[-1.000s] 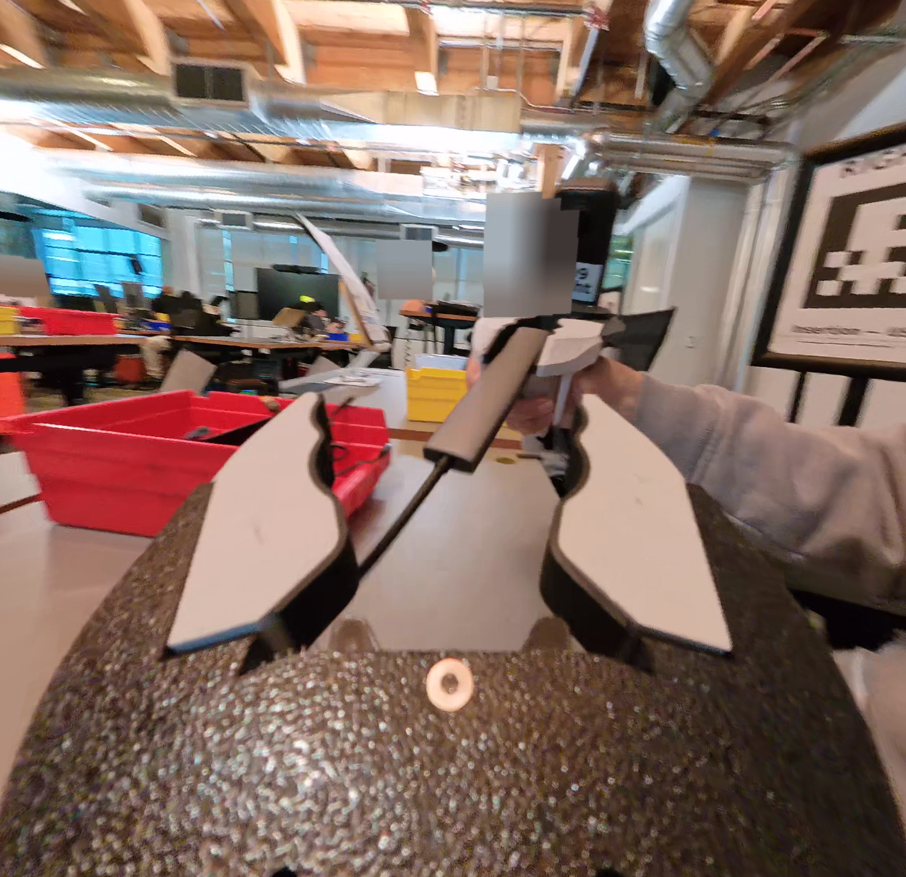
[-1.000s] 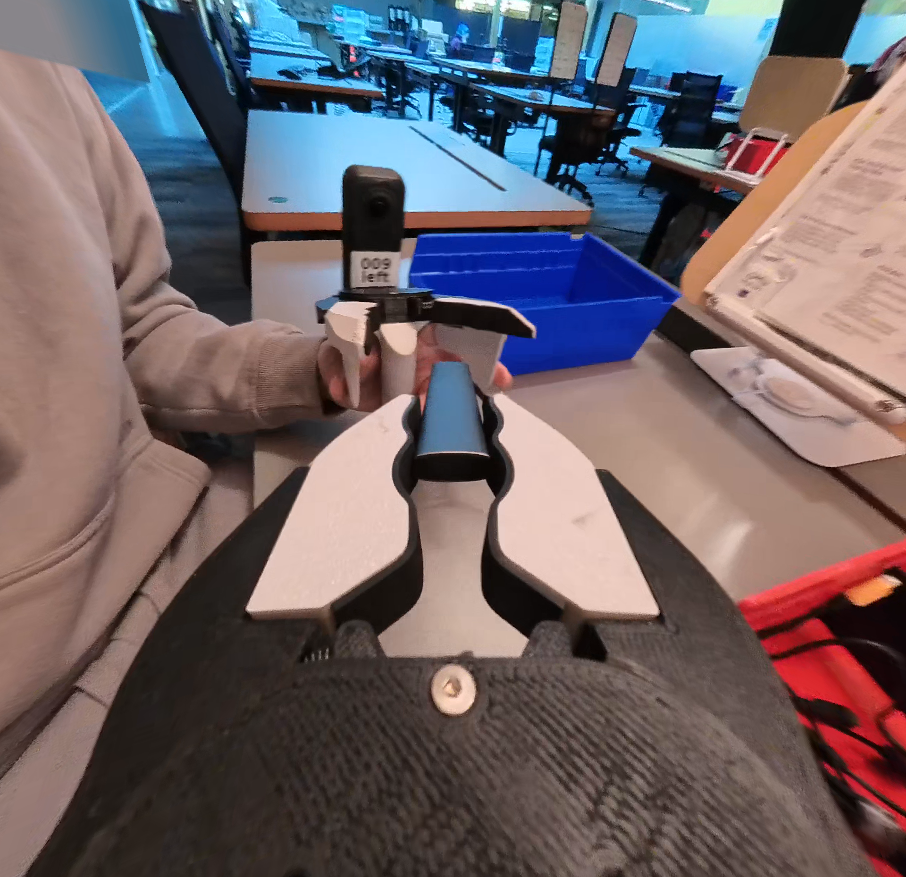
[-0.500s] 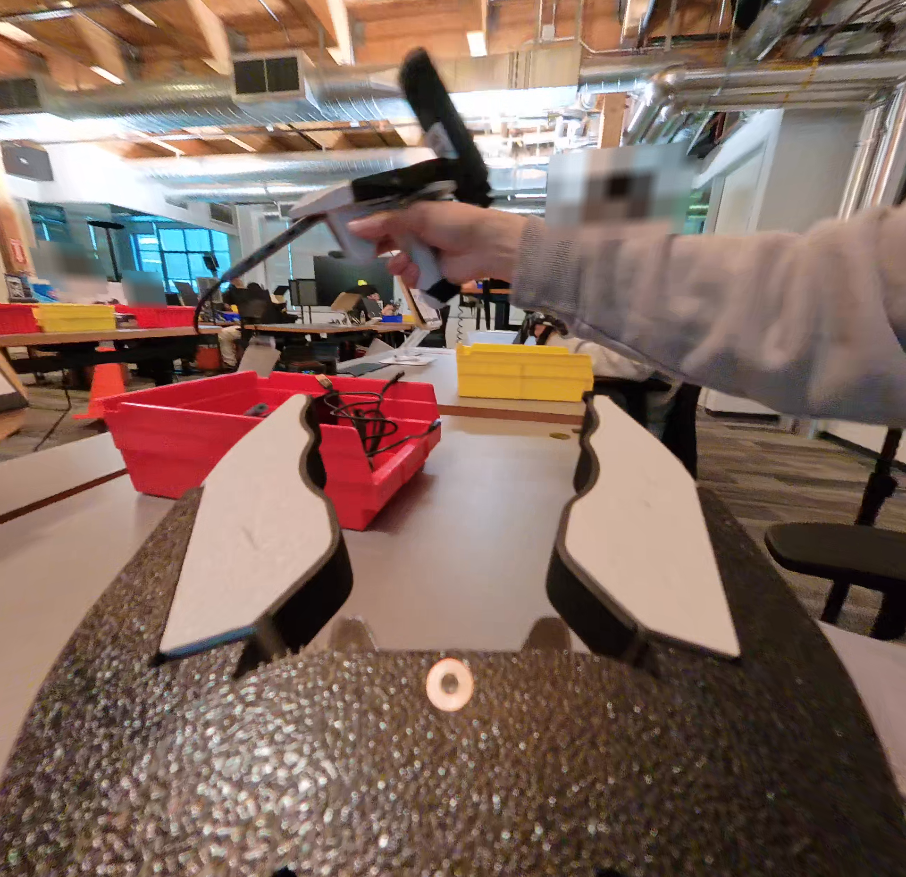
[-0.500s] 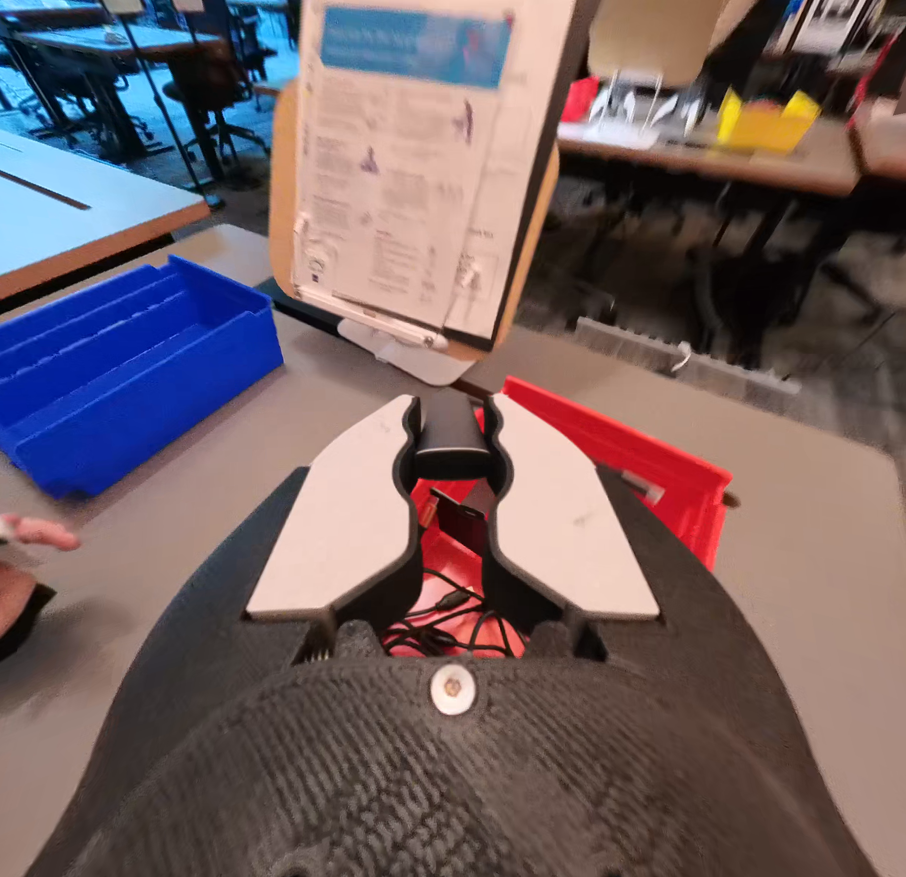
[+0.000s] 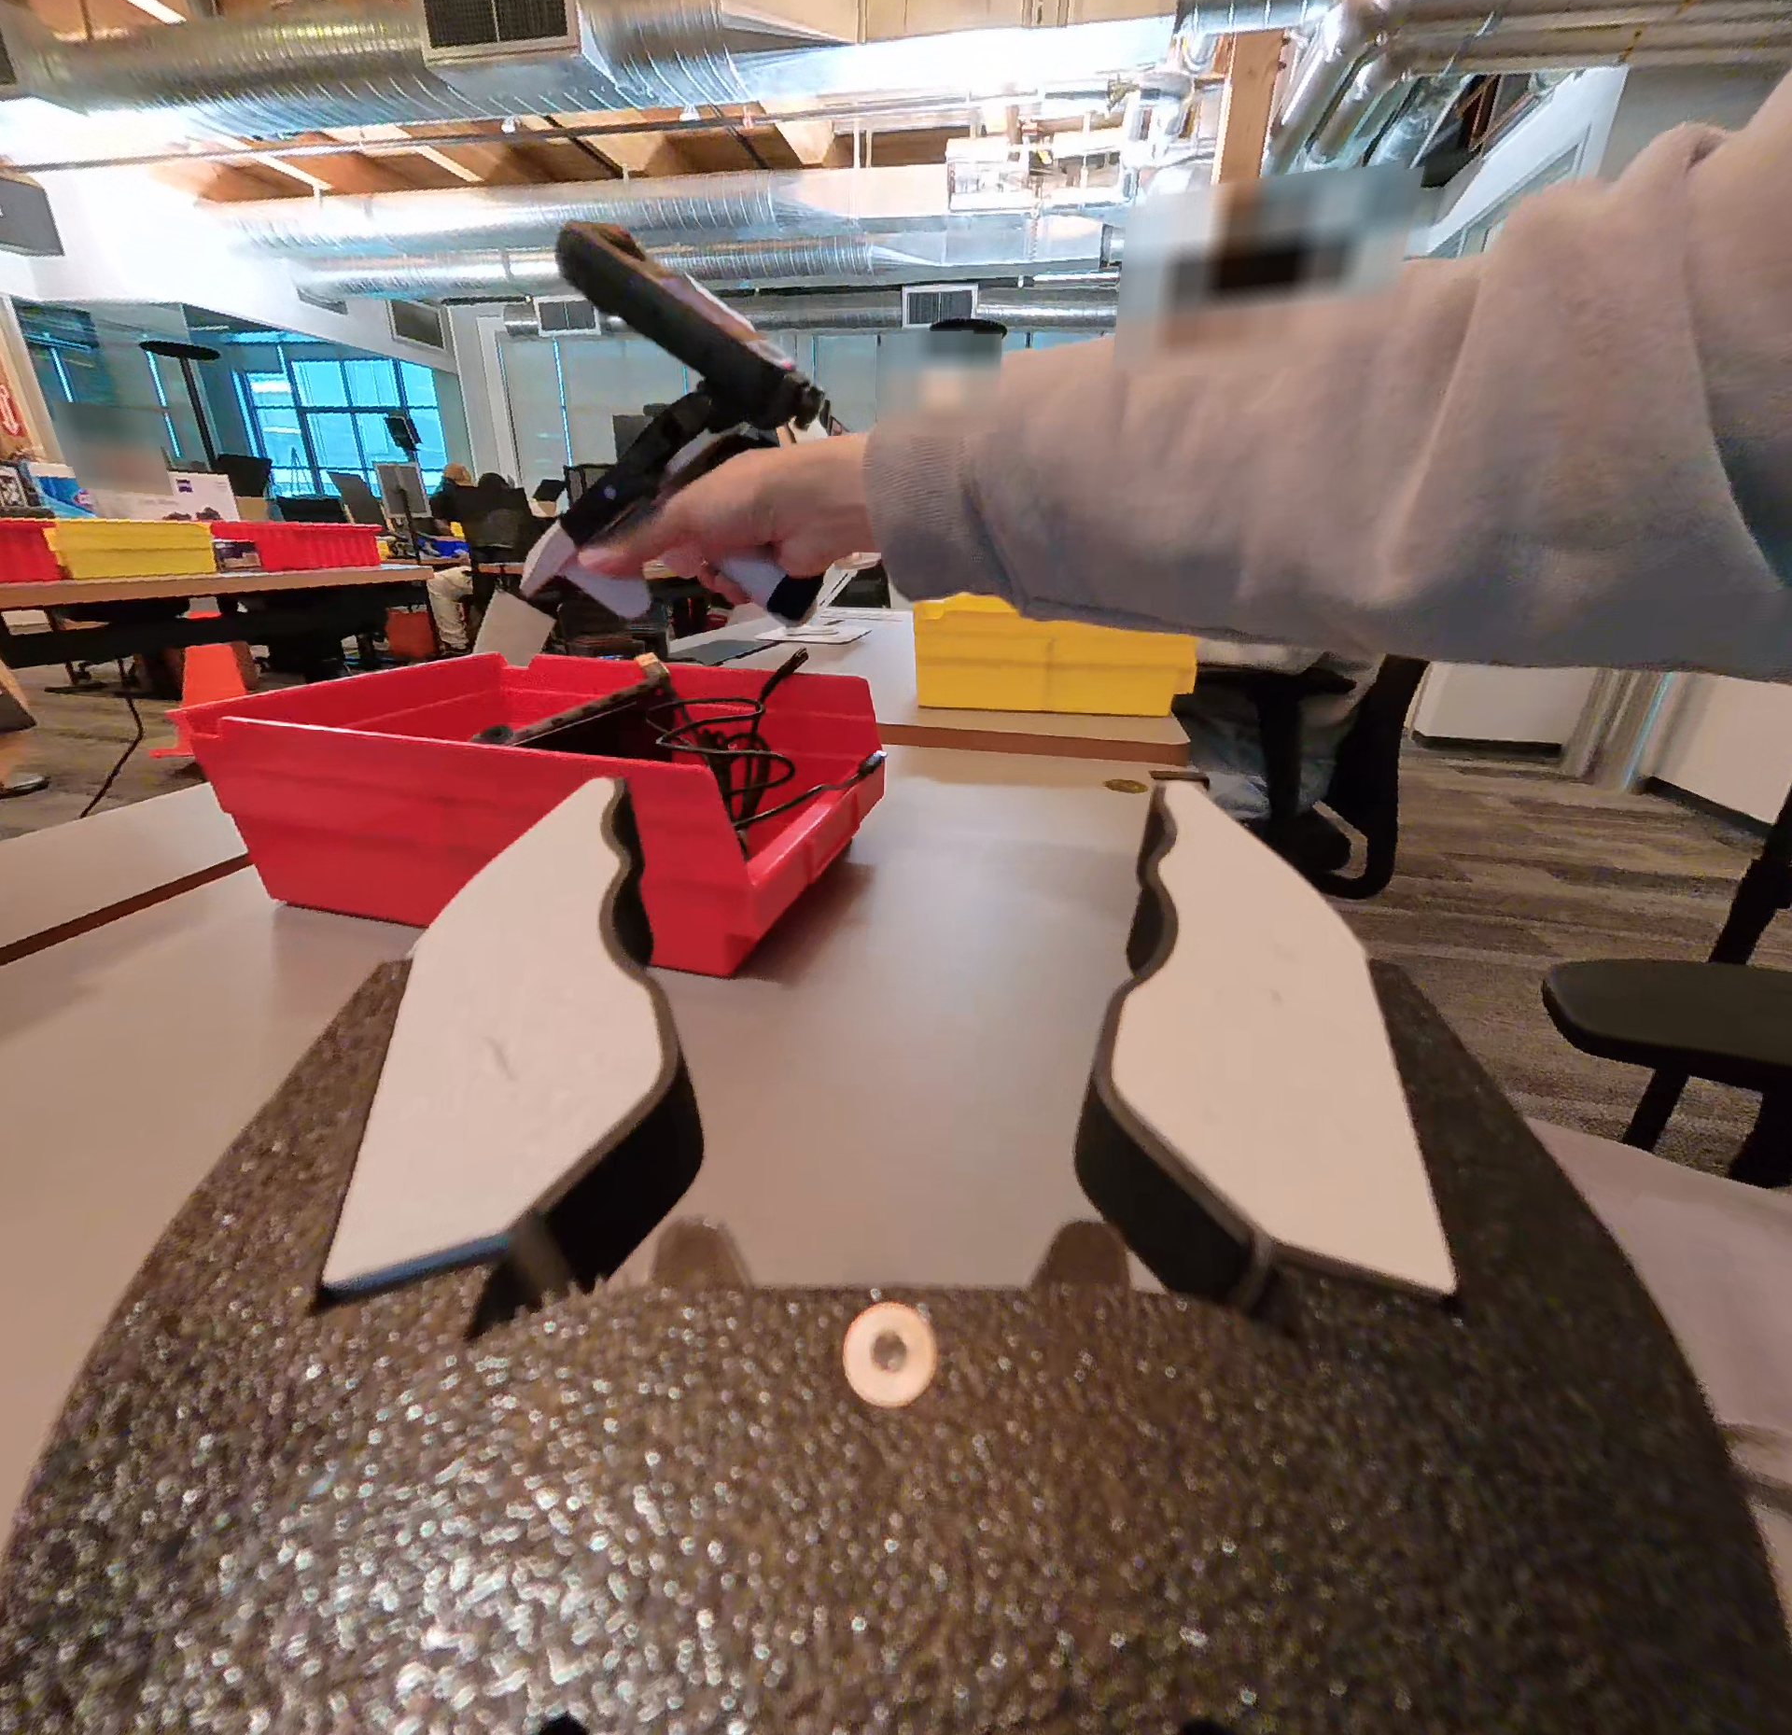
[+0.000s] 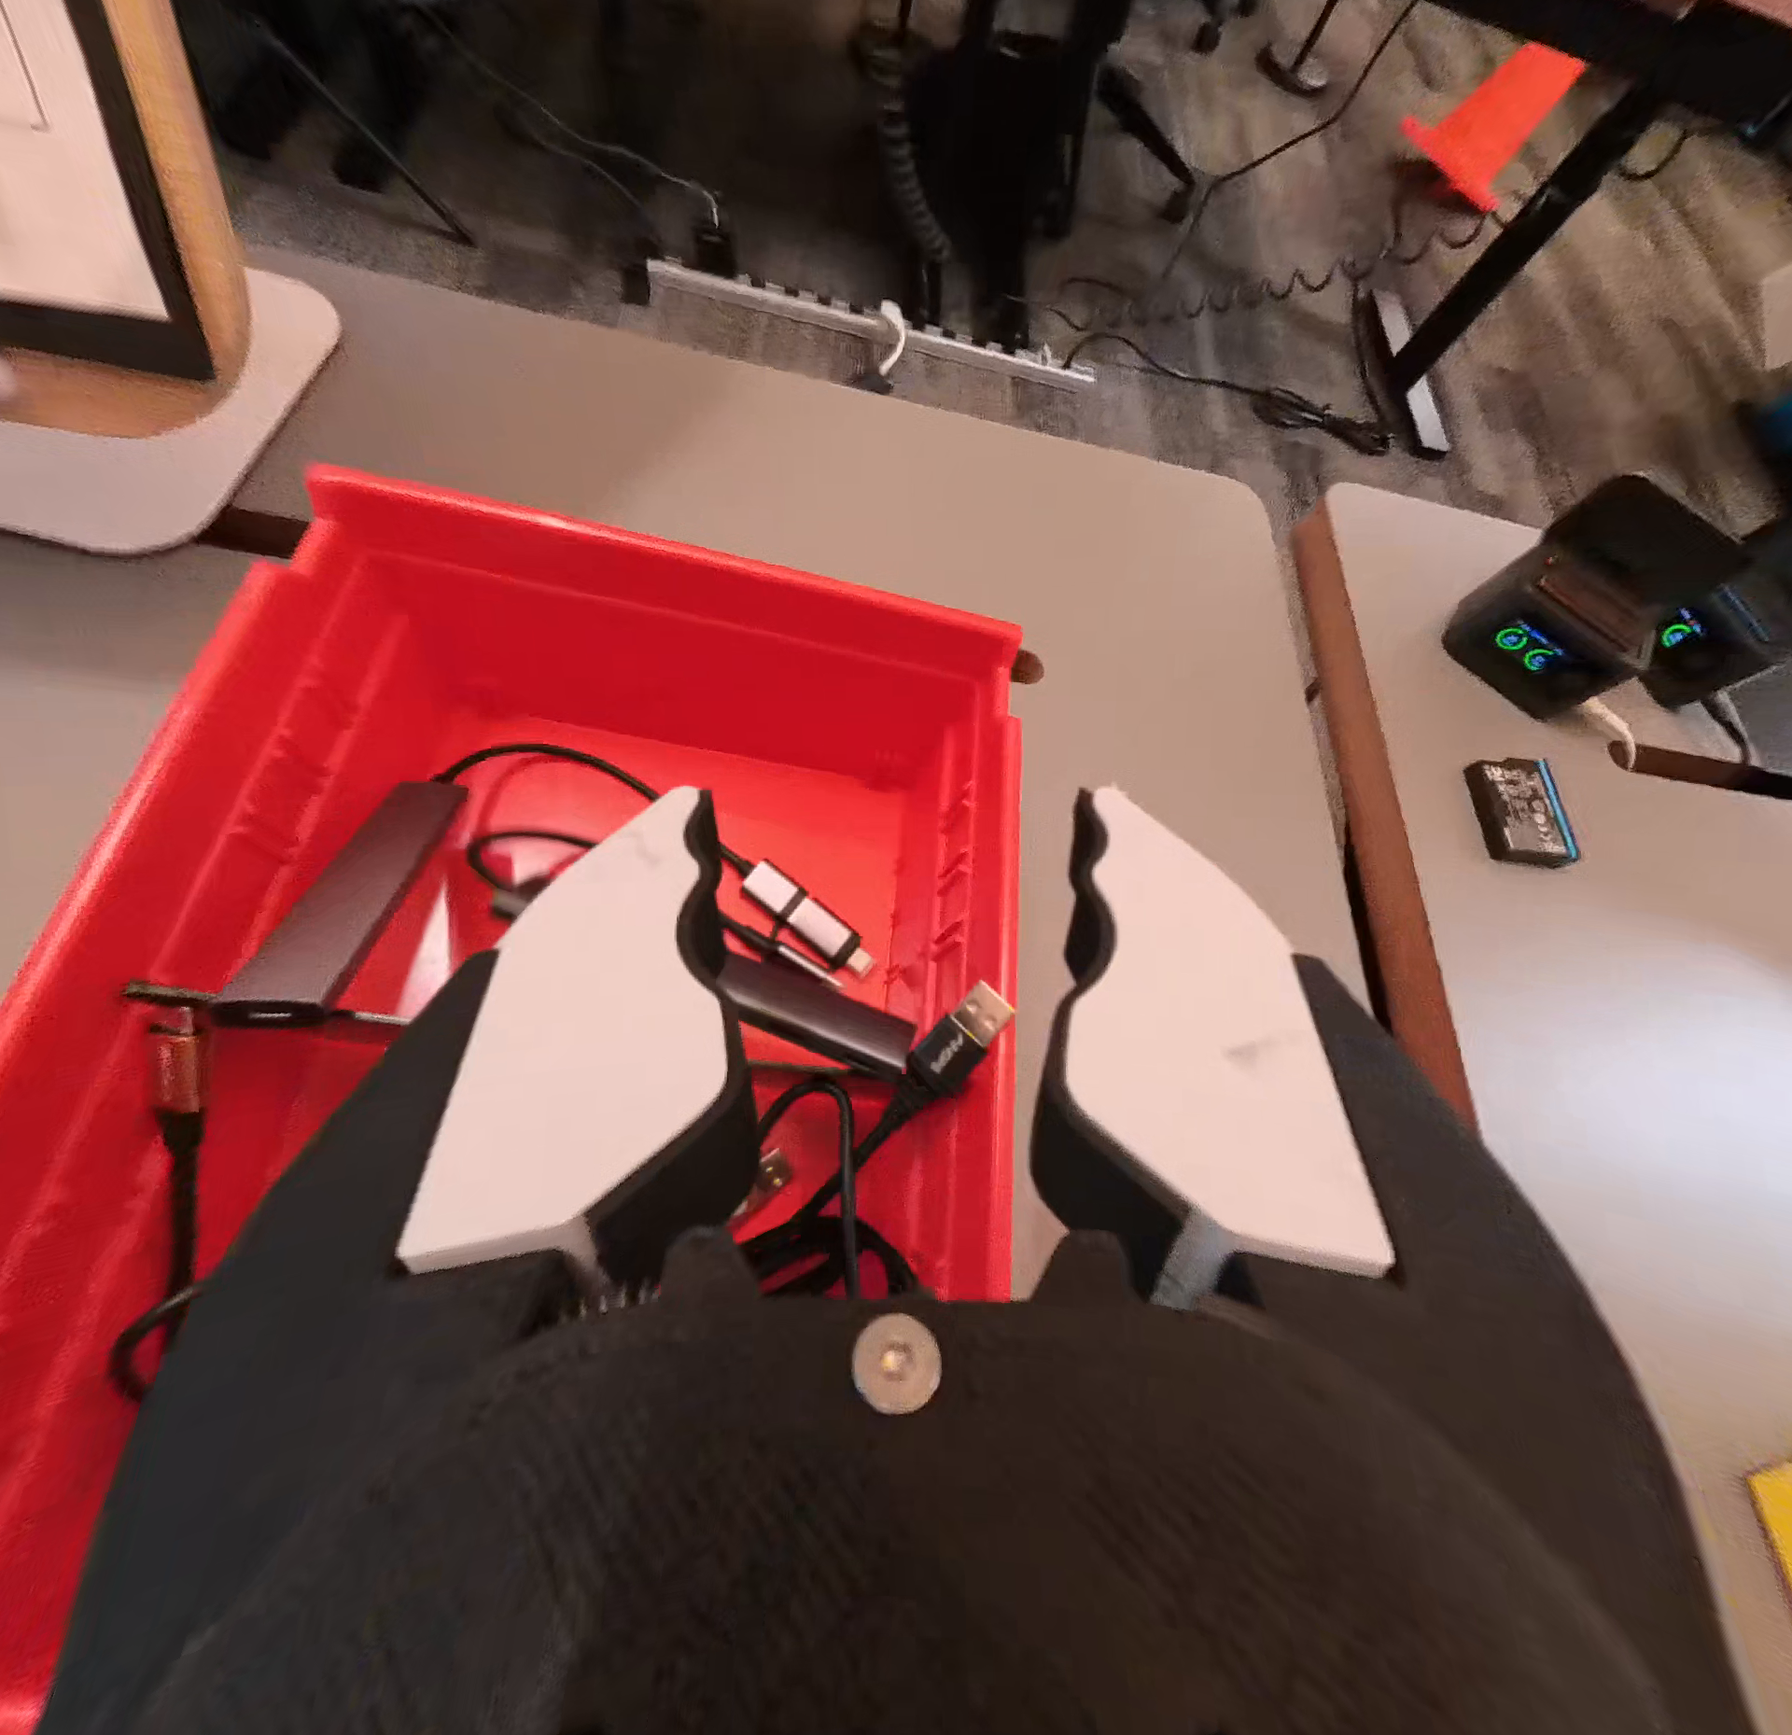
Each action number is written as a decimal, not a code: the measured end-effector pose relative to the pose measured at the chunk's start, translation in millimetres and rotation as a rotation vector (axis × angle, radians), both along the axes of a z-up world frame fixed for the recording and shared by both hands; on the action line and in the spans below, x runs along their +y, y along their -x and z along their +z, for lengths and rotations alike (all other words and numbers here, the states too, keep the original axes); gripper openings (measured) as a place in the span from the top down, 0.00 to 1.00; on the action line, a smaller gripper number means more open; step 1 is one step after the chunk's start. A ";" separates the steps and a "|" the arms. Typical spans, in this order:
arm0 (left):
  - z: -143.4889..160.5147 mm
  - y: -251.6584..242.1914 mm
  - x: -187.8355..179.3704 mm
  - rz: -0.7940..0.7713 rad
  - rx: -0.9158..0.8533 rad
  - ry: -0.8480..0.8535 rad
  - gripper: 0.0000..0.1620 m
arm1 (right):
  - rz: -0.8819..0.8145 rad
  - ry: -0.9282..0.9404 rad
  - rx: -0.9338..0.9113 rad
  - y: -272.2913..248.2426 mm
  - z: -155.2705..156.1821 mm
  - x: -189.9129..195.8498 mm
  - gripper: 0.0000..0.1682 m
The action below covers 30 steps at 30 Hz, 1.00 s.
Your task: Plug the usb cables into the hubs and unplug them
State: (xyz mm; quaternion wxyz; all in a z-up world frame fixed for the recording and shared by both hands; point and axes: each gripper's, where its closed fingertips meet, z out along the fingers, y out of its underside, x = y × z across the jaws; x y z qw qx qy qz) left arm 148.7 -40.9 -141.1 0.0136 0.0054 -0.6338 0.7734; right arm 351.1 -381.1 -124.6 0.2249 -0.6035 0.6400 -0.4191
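A red bin (image 6: 621, 564) on the grey table holds a long dark grey hub (image 6: 330, 903), a smaller dark hub (image 6: 824, 1019), a black cable with a USB plug (image 6: 955, 1039), silver adapters (image 6: 805, 918) and a brown-tipped cable (image 6: 175, 1068). My right gripper (image 6: 892, 806) is open and empty, pointing down over the bin's right wall. In the left wrist view the right gripper (image 5: 558, 578) hangs above the red bin (image 5: 388, 796), held by a hand. My left gripper (image 5: 887, 796) is open and empty, low over the table, to the right of the bin.
A yellow bin (image 5: 1052, 656) sits beyond the red one. A document stand (image 6: 107, 350) is left of the bin. Battery chargers (image 6: 1590, 622) and a black battery (image 6: 1522, 811) lie on the neighbouring table to the right. A black chair (image 5: 1668, 1019) stands at the right. Left tips to right tips: about 40 cm. About 35 cm separates my right fingertips from the black battery (image 6: 1522, 811).
My right gripper swung from in front of the left gripper to above the red bin, then opened and no longer holds the dark hub. The left gripper stayed open.
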 end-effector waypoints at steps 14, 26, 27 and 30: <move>-42.2 -16.3 -17.7 0.189 -0.056 -0.281 0.54 | 0.120 -0.091 -0.388 196.4 -22.2 80.5 0.75; -83.7 -57.2 -112.8 0.421 0.275 -0.632 0.59 | 0.238 -0.088 -0.340 232.6 -32.9 85.4 0.70; -81.0 -61.9 -123.2 0.439 0.285 -0.627 0.59 | 0.262 -0.109 -0.345 235.4 -30.1 88.2 0.70; -79.0 -84.5 -142.7 0.551 0.243 -0.667 0.64 | 0.267 -0.157 -0.399 241.8 -16.1 87.8 0.72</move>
